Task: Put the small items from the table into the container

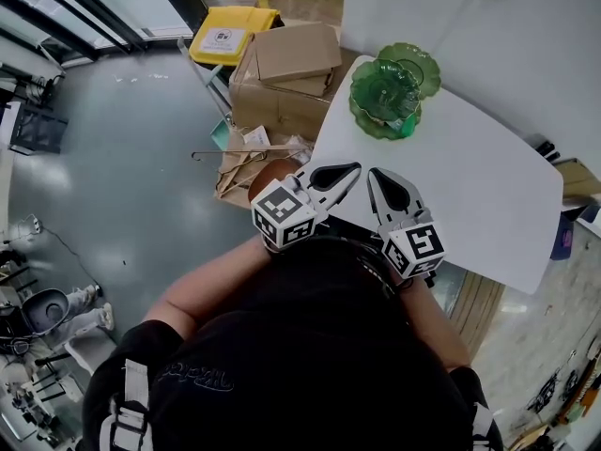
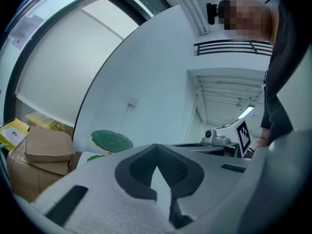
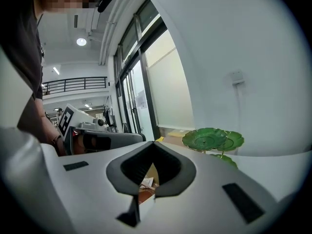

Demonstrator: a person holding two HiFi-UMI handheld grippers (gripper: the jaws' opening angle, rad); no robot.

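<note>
Left gripper (image 1: 349, 171) and right gripper (image 1: 376, 178) are both closed on nothing, tips side by side over the near edge of the white table (image 1: 470, 186). We see no small items; the green tiered dish (image 1: 390, 87) stands at the far corner. A hasty reach could topple it off
</note>
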